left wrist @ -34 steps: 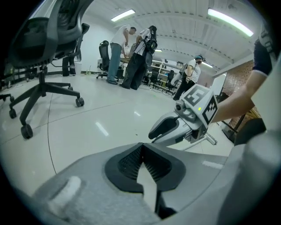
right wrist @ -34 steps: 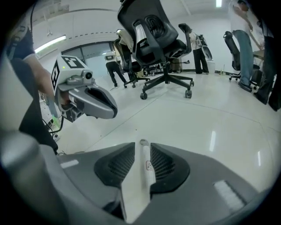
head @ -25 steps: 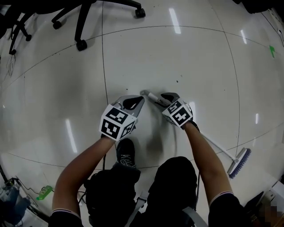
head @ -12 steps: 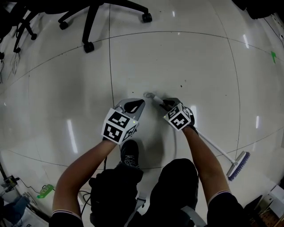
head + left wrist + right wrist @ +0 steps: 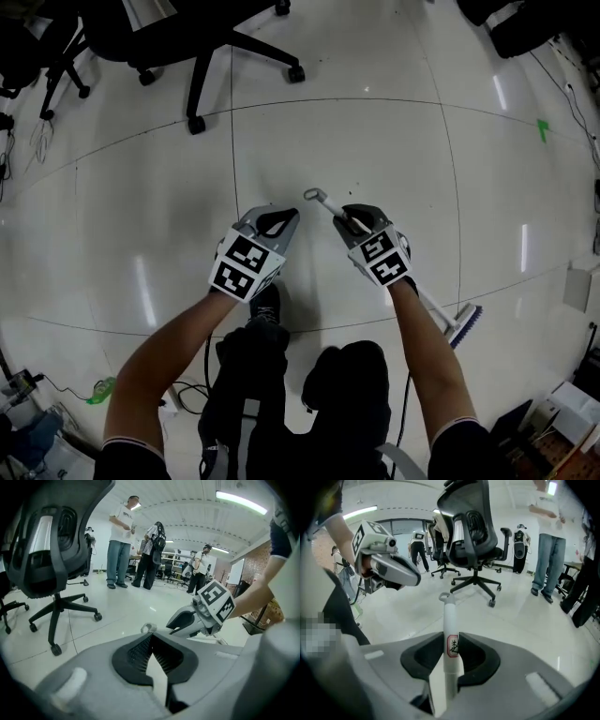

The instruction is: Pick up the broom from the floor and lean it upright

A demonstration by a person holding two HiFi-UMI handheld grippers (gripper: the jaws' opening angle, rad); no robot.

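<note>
Right gripper view | I'm lifting broom (image 5: 450, 616), right gripper (image 5: 451, 637) jaws just closing on its handle | left gripper (image 5: 151, 637) idling, pinched empty | next: swinging it upright against support.

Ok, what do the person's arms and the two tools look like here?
Both the left tool and right tool are grey moulded shells with black ribbed pads, each carrying a cube of black-and-white square markers. The person wears dark short sleeves with a pale trim.
</note>
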